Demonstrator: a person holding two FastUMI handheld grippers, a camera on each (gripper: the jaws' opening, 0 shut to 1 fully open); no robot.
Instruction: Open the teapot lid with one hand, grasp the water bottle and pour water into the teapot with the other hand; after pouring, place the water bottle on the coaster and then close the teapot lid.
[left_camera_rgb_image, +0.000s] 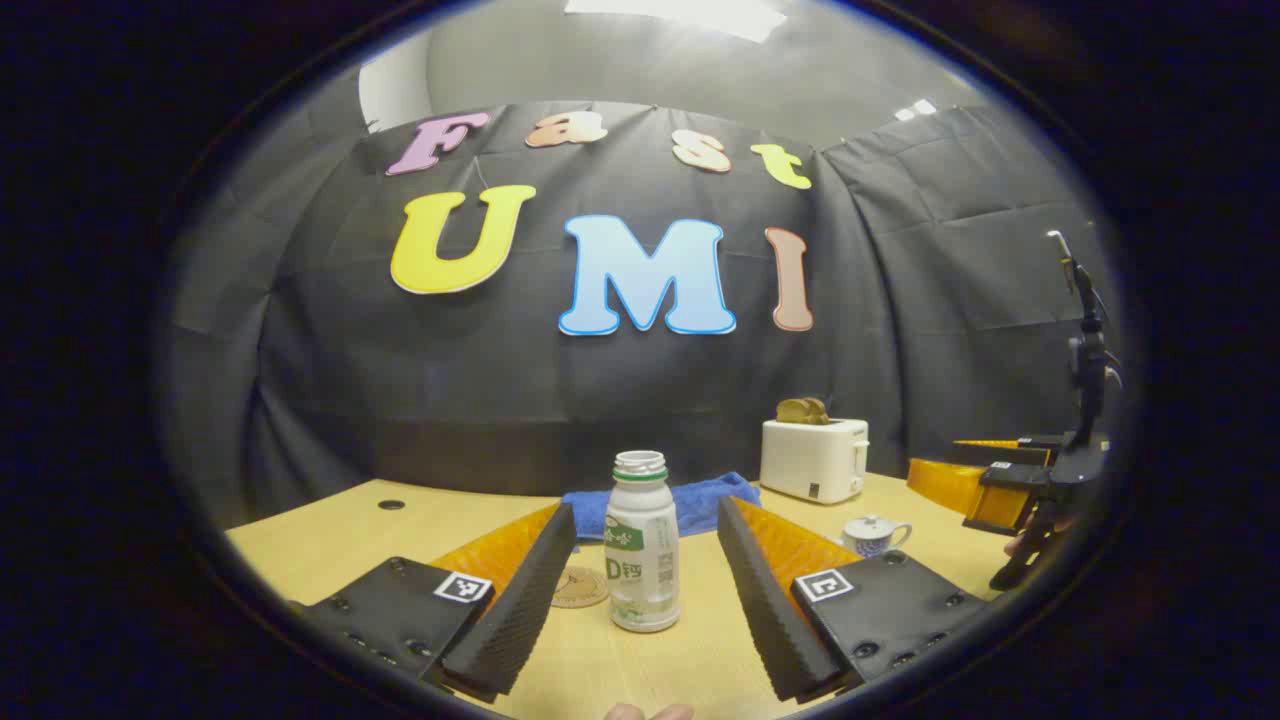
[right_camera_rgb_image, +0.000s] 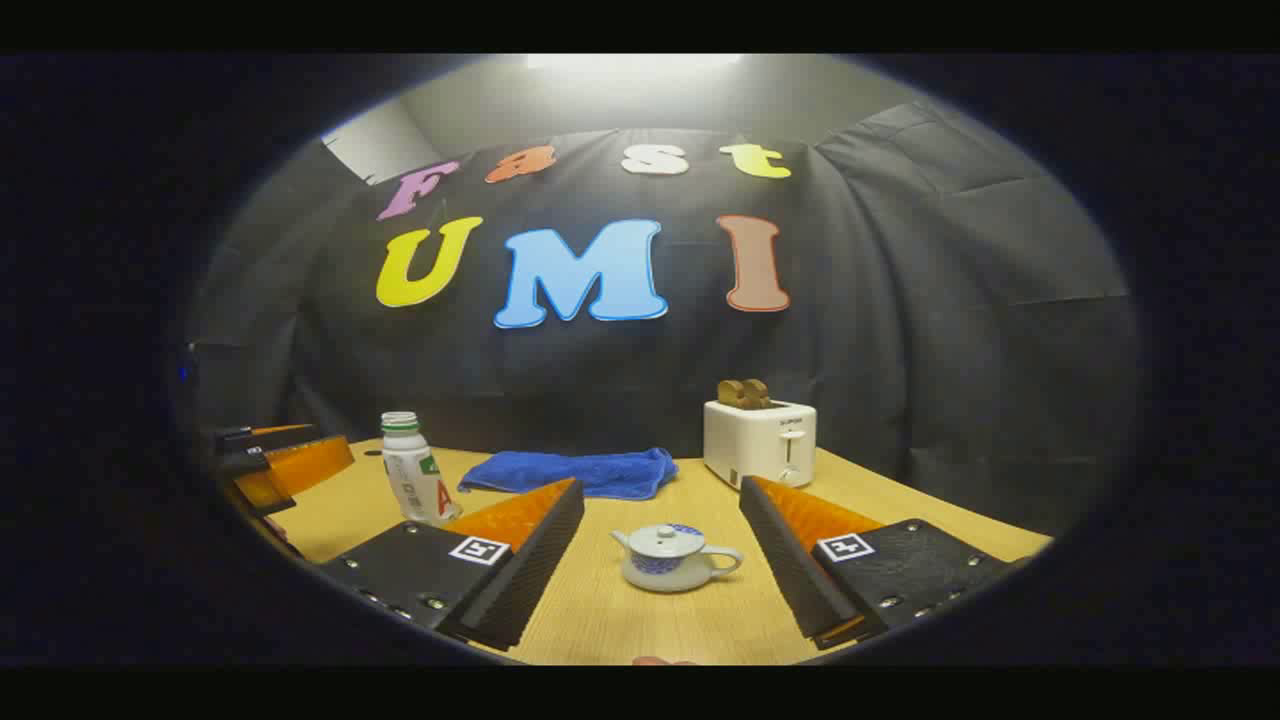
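Teapot (right_camera_rgb_image: 672, 558) one, lidded; water bottle (left_camera_rgb_image: 642, 541) one; both tongs, left (left_camera_rgb_image: 645, 590) and right (right_camera_rgb_image: 660, 570), spread.

You've got a light wood table (right_camera_rgb_image: 600, 620). On it: water bottle (left_camera_rgb_image: 642, 545) upright, uncapped, round coaster (left_camera_rgb_image: 579, 587) just beside it; teapot (right_camera_rgb_image: 671, 558) with lid on; blue towel (right_camera_rgb_image: 575, 471) at the back; white toaster (right_camera_rgb_image: 760, 441) holding bread.
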